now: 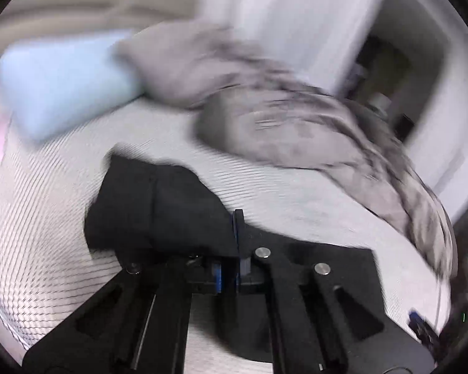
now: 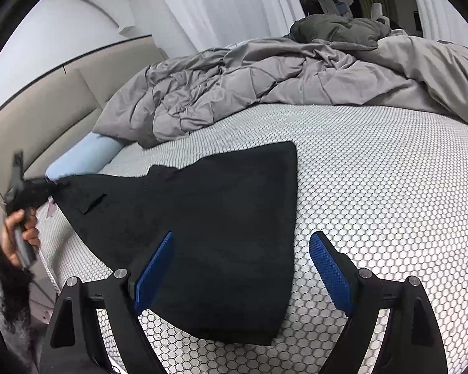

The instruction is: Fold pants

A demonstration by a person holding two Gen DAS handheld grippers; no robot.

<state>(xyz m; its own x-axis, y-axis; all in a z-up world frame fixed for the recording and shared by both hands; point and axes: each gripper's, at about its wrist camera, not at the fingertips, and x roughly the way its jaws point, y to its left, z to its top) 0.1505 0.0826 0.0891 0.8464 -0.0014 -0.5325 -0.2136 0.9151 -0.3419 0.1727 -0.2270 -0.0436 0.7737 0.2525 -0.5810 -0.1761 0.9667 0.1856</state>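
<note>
Two grippers are at work on one pair of black pants (image 2: 202, 218), which lies spread on the honeycomb-patterned mattress (image 2: 374, 187), and we judge the step in hand to be the carrying-over of one end for a fold. Our left gripper (image 1: 235, 240) has its jaws brought together on a bunch of the black cloth, which stands up just ahead of and to the left of its fingertips. Our right gripper (image 2: 240, 268) has its blue pads wide apart with nothing pressed between them; the near part of the pants lies under and between them, with the right pad over bare mattress just past the cloth's edge. The next move, as we read it, calls for the left to bring its pinched end across onto the flat part while the right either pins the cloth or stays clear, keeping the edges lined up. The right wrist view gives us what the left cannot: the whole dark shape of the pants, a pocket flap, the cloth drawn to a point at far left, and the hand (image 2: 18, 237) gripping the other tool's handle. The left wrist view, badly blurred, shows only the clamp itself up close, plus the pale blue pillow (image 1: 65, 84) and the grey duvet (image 1: 280, 118) beyond it.
</note>
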